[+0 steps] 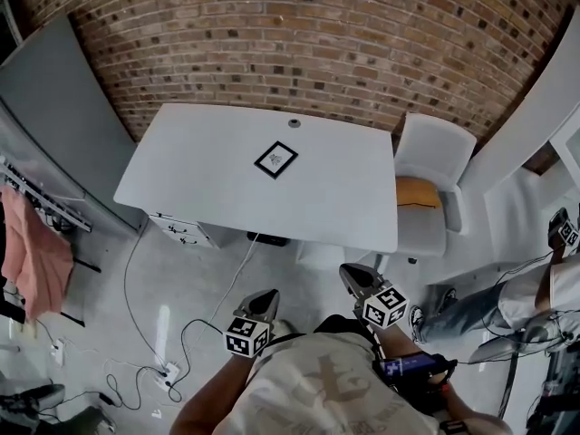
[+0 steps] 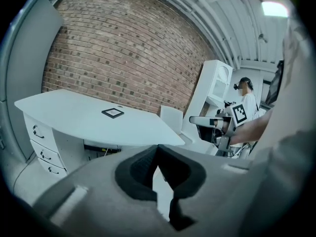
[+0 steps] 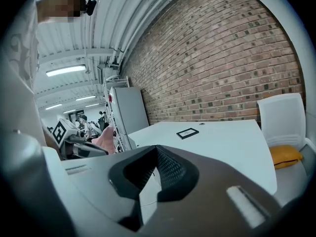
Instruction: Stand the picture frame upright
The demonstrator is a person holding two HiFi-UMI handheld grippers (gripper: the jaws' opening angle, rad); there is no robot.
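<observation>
A small black picture frame (image 1: pixel 276 159) lies flat on the white table (image 1: pixel 208 198), near its far middle. It also shows lying flat in the left gripper view as the frame (image 2: pixel 113 112) and in the right gripper view as the frame (image 3: pixel 187 133). My left gripper (image 1: pixel 269 295) hangs shut below the table's near edge, well short of the frame. My right gripper (image 1: pixel 349 273) is shut too, beside it, also off the table. Nothing sits between either pair of jaws. The left gripper (image 2: pixel 158 148) and the right gripper (image 3: pixel 157 149) both point toward the table.
A brick wall (image 1: pixel 299 43) backs the table. A white chair (image 1: pixel 435 166) with an orange cushion (image 1: pixel 418 192) stands at the table's right end. A drawer unit (image 1: pixel 181 231) sits under the left side. Cables (image 1: pixel 154 333) trail over the floor. Another person (image 1: pixel 507 302) is at the right.
</observation>
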